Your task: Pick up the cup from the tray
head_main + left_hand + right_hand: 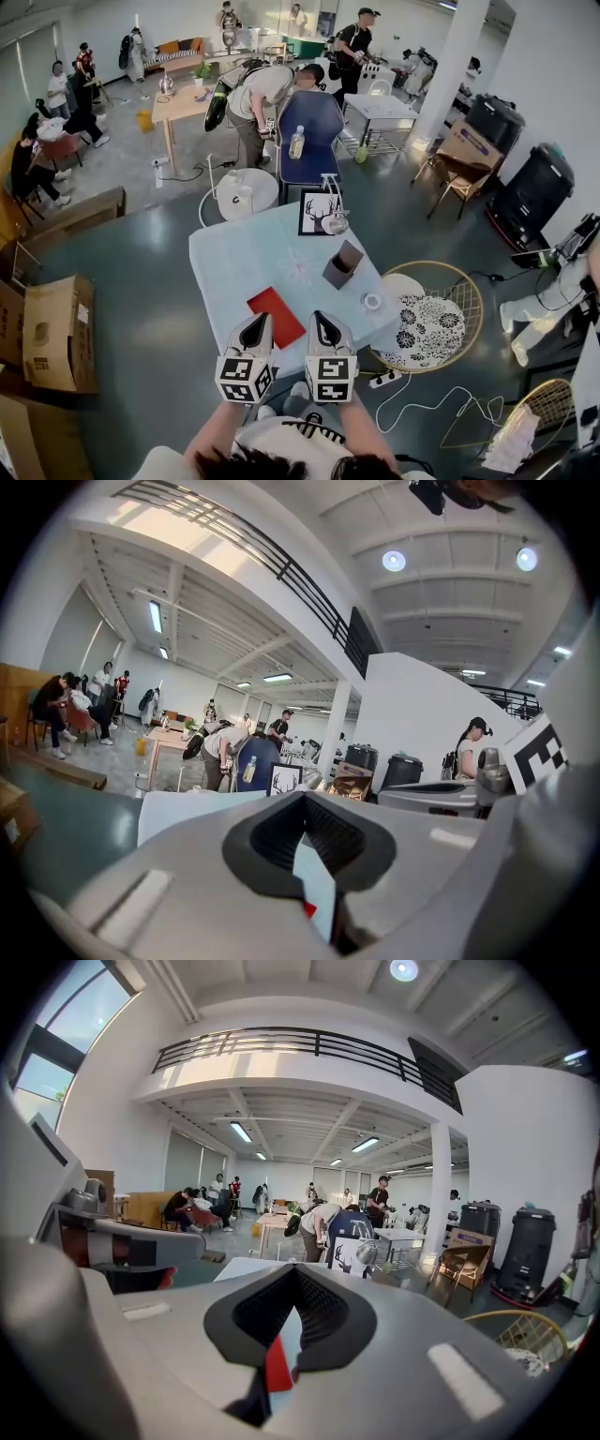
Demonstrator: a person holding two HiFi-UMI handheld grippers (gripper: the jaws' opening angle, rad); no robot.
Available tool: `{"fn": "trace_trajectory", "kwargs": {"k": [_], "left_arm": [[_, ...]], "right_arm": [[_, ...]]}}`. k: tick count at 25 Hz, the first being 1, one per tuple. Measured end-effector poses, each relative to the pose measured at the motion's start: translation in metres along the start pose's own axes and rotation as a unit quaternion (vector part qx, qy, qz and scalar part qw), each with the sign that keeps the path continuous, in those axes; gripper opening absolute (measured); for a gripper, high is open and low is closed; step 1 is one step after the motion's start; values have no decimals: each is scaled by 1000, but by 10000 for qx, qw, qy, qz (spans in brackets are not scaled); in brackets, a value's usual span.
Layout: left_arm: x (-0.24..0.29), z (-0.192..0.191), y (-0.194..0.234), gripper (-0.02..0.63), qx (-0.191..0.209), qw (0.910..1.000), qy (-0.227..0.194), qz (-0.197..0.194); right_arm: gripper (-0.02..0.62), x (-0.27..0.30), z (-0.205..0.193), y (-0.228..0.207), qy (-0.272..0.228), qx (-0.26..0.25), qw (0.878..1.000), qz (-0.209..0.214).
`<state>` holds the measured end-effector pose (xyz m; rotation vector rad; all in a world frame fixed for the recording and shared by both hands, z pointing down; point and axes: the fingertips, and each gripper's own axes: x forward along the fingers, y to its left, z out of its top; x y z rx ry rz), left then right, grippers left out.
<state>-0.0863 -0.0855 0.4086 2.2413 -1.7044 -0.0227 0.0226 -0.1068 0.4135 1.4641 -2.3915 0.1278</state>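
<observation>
Both claws low over counter (242, 262) near edge, side by side. Left claw (255, 330) pinched together, nothing between. Right claw (324, 328) same, tips meeting, empty. Flat red tray (276, 316) just ahead of them, matte, square-cornered. Cup (343, 263) brown, angular, open-topped, standing on pale cloth beyond tray, apart from it, toward right edge. Small white ring-like item (372, 302) nearer that edge. Counter middle open. Framed deer picture (317, 212) at far edge. Round wicker chair (441, 305) close against counter's right side

Bright, even indoor light; fisheye-warped, dark-vignetted edges.
</observation>
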Motion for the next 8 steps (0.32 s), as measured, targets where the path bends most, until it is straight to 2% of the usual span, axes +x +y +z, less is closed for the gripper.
{"fn": "trace_trajectory", "kwargs": {"k": [8], "left_arm": [[0,0,4,2,16,10000,0,6]], "right_arm": [[25,1,-6,5,44,-24,10000,64]]}}
